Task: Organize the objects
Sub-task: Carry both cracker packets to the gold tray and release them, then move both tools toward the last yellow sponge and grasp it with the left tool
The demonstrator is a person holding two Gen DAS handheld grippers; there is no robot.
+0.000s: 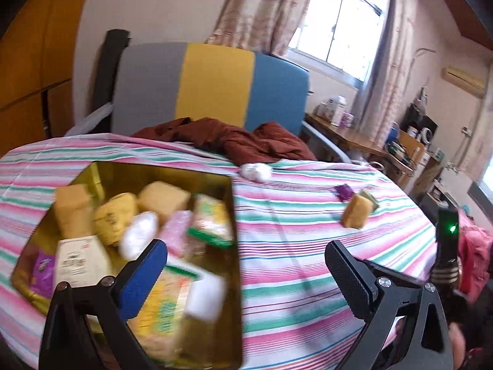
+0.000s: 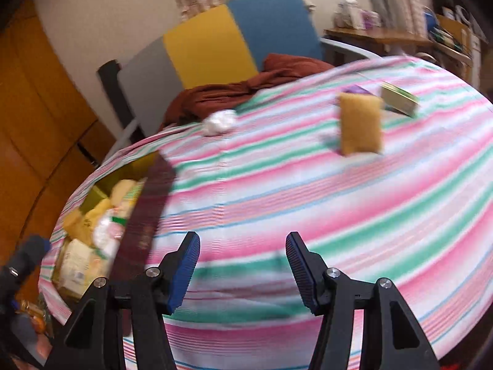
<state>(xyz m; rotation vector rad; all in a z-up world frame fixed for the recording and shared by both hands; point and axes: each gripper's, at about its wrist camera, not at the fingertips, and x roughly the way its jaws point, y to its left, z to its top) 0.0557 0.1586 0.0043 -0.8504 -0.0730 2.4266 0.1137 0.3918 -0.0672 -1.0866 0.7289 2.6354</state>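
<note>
A striped cloth [image 2: 308, 185] in pink, green and white covers the table from edge to edge in both views. At its far edge stands a chair [image 1: 212, 86] with a grey, yellow and blue back, and a rumpled brown cloth [image 1: 234, 138] lies heaped where the chair meets the table.

A gold tin [image 1: 235, 246] sits open at the table's left side, close to the near edge. It is packed with blurred packets: tan blocks, a white wrapped piece, a pink one, green-and-yellow wrappers and a white box with print.

The left gripper [image 1: 246, 274] hangs above the tin's right wall with its fingers wide apart and nothing between them; one pad is over the tin's contents, the other over bare cloth. The right gripper [image 2: 243, 265] hovers over the near middle of the cloth, fingers also spread and empty.

Toward the far right corner a tan sponge [image 2: 360, 123] lies on the cloth. Just behind it sit a green box [image 2: 400, 98] and a small purple packet [image 2: 357, 89], both near the sponge. A crumpled white wad [image 2: 218, 121] rests by the far edge, just in front of the brown cloth, well apart from the sponge.
</note>
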